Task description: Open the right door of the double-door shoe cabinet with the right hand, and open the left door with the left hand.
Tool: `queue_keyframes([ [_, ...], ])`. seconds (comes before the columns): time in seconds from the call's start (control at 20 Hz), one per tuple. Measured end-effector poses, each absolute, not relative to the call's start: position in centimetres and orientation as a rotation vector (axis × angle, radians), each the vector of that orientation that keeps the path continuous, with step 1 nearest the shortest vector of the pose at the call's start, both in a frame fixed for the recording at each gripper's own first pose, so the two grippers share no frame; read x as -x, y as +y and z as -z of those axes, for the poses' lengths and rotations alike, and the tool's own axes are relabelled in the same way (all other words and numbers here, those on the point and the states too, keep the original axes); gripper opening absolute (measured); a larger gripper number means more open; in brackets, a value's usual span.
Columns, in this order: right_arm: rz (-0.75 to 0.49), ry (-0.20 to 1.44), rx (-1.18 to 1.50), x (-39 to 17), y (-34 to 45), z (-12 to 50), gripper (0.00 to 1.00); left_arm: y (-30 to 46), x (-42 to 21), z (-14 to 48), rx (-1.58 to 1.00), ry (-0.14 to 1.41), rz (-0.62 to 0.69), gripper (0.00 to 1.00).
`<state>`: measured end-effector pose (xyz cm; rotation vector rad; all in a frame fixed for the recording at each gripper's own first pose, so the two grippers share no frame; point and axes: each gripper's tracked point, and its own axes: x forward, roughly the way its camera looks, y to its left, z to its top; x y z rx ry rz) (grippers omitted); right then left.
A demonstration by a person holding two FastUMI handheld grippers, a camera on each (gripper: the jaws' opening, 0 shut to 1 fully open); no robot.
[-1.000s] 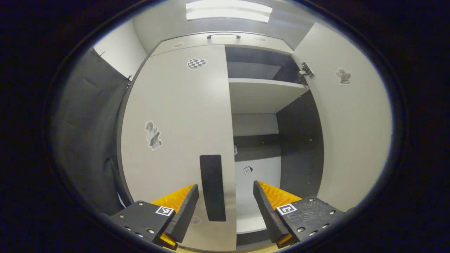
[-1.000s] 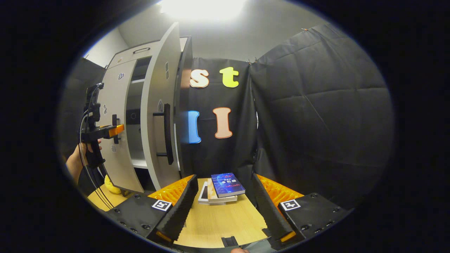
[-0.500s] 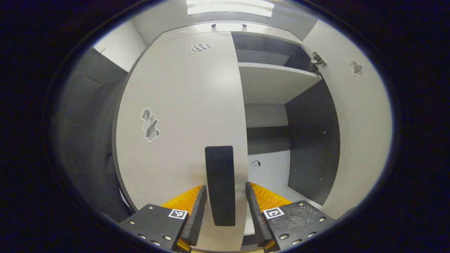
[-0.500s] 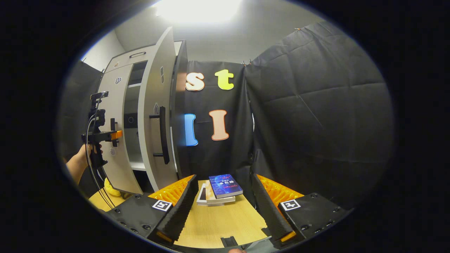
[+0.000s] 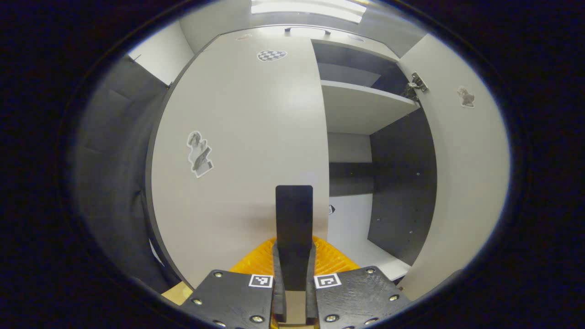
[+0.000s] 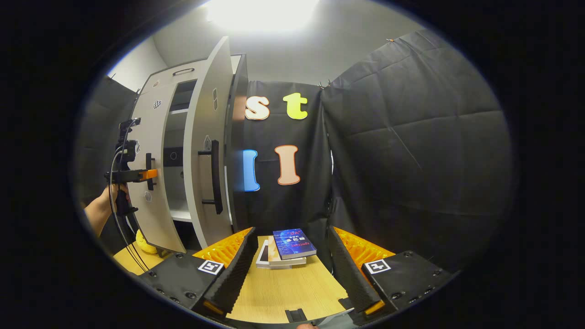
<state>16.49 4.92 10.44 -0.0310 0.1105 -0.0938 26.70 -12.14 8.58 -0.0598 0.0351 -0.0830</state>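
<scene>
As your left gripper (image 5: 295, 274) has closed in from a wide-open stance a second ago, the entries below read as follows.

Change: your left gripper's jaws, spread to either side of the flat black bar handle (image 5: 295, 228) a second ago and half-narrowed half a second ago, now pinch that handle from both sides.

Meaning for the task: you have the grasp on the pale grey left door (image 5: 247, 151); judging from the views, the pull outward is the step that remains.

Left door: it lies shut, flush with the front of the pale grey double-door shoe cabinet (image 6: 176, 75), with small picture stickers on its face.

Right door: the matching pale grey right door (image 6: 208, 151) stands swung well out, its long black bar handle (image 6: 215, 176) free of any grip, so that half of the task looks complete.

Cabinet interior: a pale shelf (image 5: 365, 107) and dark inner walls show through the open right half.

Left gripper, far view: in the right gripper view you see it at the left door's handle, held by your hand (image 6: 109, 194).

Right gripper (image 6: 290, 274): its jaws stand wide apart and hold nothing, hovering over the light wooden tabletop (image 6: 283, 288).

Nearby: a small stack of books (image 6: 285, 249), the top one blue, rests on that tabletop, well apart from both doors.
</scene>
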Motion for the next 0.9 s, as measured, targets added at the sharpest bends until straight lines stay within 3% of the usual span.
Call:
queue_keyframes([
  [0.05,0.086,0.107,0.034,-16.6,5.3,-10.5,0.94,-12.2,-26.3,-8.8,0.069,0.031,0.091,0.11],
  [0.9,-0.054,0.096,0.048,-18.4,12.4,-10.8,0.96,-8.6,-18.6,-9.7,0.111,0.068,0.195,0.13],
])
